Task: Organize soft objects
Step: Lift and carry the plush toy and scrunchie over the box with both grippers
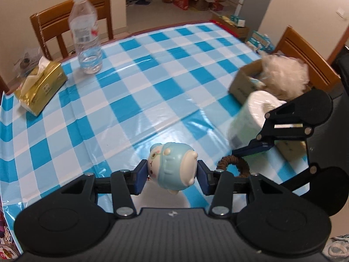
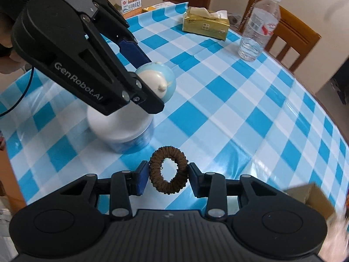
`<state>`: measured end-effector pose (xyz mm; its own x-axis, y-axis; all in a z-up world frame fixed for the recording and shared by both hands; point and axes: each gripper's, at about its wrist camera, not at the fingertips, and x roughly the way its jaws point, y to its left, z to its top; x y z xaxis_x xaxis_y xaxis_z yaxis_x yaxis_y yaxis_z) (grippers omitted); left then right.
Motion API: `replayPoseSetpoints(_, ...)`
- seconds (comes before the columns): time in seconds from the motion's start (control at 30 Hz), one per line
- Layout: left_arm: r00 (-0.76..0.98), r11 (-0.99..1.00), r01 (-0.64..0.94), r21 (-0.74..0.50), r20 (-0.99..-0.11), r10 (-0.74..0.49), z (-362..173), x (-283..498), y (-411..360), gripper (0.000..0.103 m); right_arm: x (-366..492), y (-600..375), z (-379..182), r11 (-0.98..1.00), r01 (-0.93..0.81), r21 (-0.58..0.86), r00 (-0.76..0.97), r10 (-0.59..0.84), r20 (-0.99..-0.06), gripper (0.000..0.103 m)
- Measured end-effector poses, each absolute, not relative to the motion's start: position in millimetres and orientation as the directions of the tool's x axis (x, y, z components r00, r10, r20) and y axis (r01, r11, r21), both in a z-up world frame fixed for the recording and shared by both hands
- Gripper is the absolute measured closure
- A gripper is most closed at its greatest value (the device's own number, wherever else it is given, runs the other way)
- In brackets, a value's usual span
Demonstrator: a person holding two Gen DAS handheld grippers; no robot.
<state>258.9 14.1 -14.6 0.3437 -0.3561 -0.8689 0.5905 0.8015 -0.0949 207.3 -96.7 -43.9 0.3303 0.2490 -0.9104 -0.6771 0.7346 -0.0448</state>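
Observation:
My left gripper [image 1: 172, 173] is shut on a pale blue squishy animal toy [image 1: 172, 168] and holds it above the checked tablecloth; the toy also shows in the right wrist view [image 2: 158, 80]. My right gripper [image 2: 166, 175] is shut on a brown hair scrunchie [image 2: 169, 170], held upright between the blue pads; the scrunchie also shows in the left wrist view [image 1: 233, 166]. A cardboard box [image 1: 244, 80] at the right holds a white fluffy item [image 1: 283, 74]. A toilet paper roll [image 1: 250, 115] lies next to the box.
A water bottle [image 1: 86, 35] and a gold tissue pack [image 1: 39, 87] stand at the far left of the table [image 1: 163, 69]. Wooden chairs [image 1: 65, 19] stand beyond the edges. A white-lidded jar [image 2: 122, 131] sits under the left gripper in the right wrist view.

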Motion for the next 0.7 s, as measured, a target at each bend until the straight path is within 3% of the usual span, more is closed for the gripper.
replayPoseSetpoints(0.4,0.323,0.733,0.672,-0.107,-0.848,-0.420,14.8,197.8,-19.7,0.057,142.3,-144.5,-21.6,0.825,-0.565,0.006,0.375,0.263,-0.889,0.059)
replayPoseSetpoints(0.7,0.317,0.707,0.697,-0.123,-0.831,-0.457,30.6,166.8,-83.9,0.057,110.9,-244.0,-4.4,0.888,-0.459,-0.026,0.440,0.201,-0.875,0.059)
